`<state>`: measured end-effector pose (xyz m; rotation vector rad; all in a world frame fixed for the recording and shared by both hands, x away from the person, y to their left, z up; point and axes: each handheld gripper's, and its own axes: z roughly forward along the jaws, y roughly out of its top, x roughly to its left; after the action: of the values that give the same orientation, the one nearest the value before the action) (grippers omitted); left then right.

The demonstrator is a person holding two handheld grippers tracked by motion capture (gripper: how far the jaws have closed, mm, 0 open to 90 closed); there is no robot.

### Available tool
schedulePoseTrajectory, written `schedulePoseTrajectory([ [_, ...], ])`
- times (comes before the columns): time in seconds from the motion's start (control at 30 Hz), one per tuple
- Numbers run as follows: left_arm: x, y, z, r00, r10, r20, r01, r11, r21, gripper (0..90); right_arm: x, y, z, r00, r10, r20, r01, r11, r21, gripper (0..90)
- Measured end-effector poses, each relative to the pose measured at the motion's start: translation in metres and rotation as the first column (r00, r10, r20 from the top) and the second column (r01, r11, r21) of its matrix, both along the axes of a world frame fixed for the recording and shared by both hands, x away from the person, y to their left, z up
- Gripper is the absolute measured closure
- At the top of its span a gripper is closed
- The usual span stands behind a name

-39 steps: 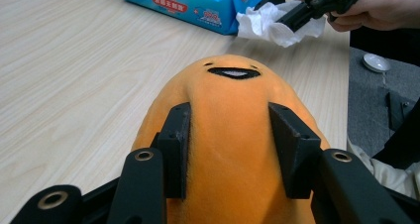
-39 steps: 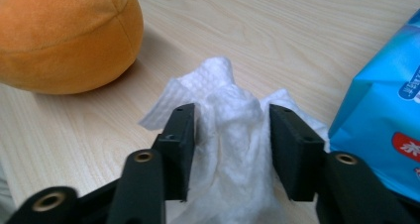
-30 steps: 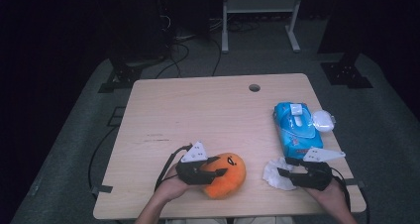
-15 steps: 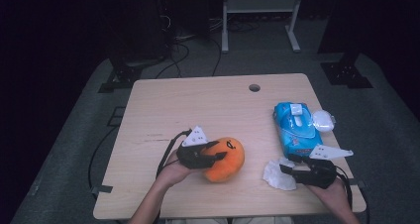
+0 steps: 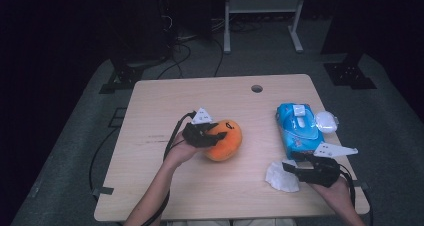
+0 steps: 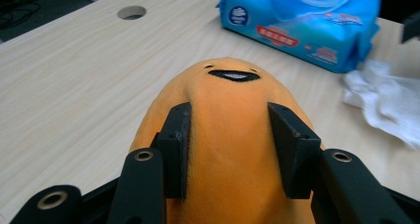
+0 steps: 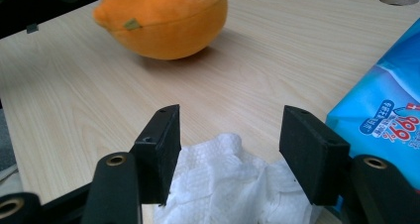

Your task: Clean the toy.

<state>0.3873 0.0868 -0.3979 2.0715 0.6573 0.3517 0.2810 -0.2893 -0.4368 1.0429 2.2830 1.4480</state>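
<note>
An orange plush toy (image 5: 224, 140) with a small black smile rests on the wooden table (image 5: 150, 196) left of centre. My left gripper (image 5: 206, 135) is shut on the plush toy (image 6: 233, 149), its two jaws pressing into the soft sides. A crumpled white tissue (image 5: 281, 177) lies near the front right. My right gripper (image 5: 295, 168) stands open just behind the tissue (image 7: 228, 184), one jaw on each side above it, not touching the plush toy (image 7: 166, 18) farther off.
A blue pack of wet wipes (image 5: 298, 129) lies at the right, with a small clear-wrapped white item (image 5: 326, 121) beside it. A round cable hole (image 5: 257, 88) sits near the table's far edge. Cables trail from both grippers off the near edge.
My left gripper has carried the orange plush toy away from the near edge toward the table's middle. The right gripper has stayed by the tissue.
</note>
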Motion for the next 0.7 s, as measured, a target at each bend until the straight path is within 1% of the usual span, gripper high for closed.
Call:
schedulePoseTrajectory([
  [0.03, 0.003, -0.002, -0.001, 1.0000, 0.006, -0.001, -0.006, 1.0000, -0.005, 55.6, 0.001, 0.000, 0.000, 1.0000, 0.000, 0.001, 0.000, 1.000, -0.002, 39.8],
  [0.13, 0.008, -0.006, -0.004, 0.9999, 0.001, -0.016, -0.001, 1.0000, 0.006, 54.1, 0.002, -0.001, -0.002, 1.0000, 0.000, -0.006, 0.000, 1.000, 0.003, 39.5],
  [0.2, 0.009, -0.008, -0.008, 0.9994, -0.006, -0.034, 0.006, 0.9999, 0.013, 49.5, 0.004, -0.002, -0.003, 1.0000, 0.001, -0.009, -0.001, 1.000, 0.005, 39.1],
  [0.27, 0.009, -0.008, -0.009, 0.9993, -0.004, -0.036, 0.004, 1.0000, 0.003, 44.4, 0.004, -0.002, -0.004, 0.9999, 0.000, -0.013, 0.000, 1.000, 0.008, 37.7],
  [0.3, 0.009, -0.008, -0.008, 0.9991, 0.005, -0.041, -0.005, 1.0000, -0.005, 40.9, 0.004, -0.003, -0.005, 0.9997, -0.001, -0.024, 0.001, 1.000, 0.012, 37.0],
  [0.37, 0.008, -0.006, -0.005, 0.9991, 0.010, -0.042, -0.010, 0.9999, -0.008, 35.1, 0.005, -0.004, -0.006, 0.9996, -0.005, -0.027, 0.005, 1.000, 0.019, 36.8],
  [0.43, 0.005, -0.002, 0.000, 0.9991, 0.014, -0.040, -0.015, 0.9994, -0.030, 31.4, 0.005, -0.006, -0.006, 0.9995, -0.008, -0.030, 0.008, 1.000, 0.022, 36.3],
  [0.47, 0.004, -0.001, 0.002, 0.9991, 0.015, -0.039, -0.016, 0.9993, -0.033, 28.5, 0.005, -0.006, -0.006, 0.9995, -0.010, -0.029, 0.010, 1.000, 0.024, 36.2],
  [0.53, 0.001, 0.002, 0.005, 0.9994, 0.016, -0.032, -0.017, 0.9996, -0.023, 25.7, 0.005, -0.007, -0.006, 0.9995, -0.013, -0.030, 0.013, 0.999, 0.029, 36.0],
  [0.63, -0.003, 0.008, 0.007, 0.9992, 0.021, -0.034, -0.022, 0.9996, -0.019, 22.3, 0.005, -0.006, -0.007, 0.9994, -0.013, -0.033, 0.014, 0.999, 0.030, 35.5],
  [0.7, -0.005, 0.013, 0.007, 0.9989, 0.028, -0.038, -0.029, 0.9989, -0.036, 21.7, 0.005, -0.005, -0.007, 0.9992, -0.010, -0.038, 0.011, 1.000, 0.023, 35.5],
])
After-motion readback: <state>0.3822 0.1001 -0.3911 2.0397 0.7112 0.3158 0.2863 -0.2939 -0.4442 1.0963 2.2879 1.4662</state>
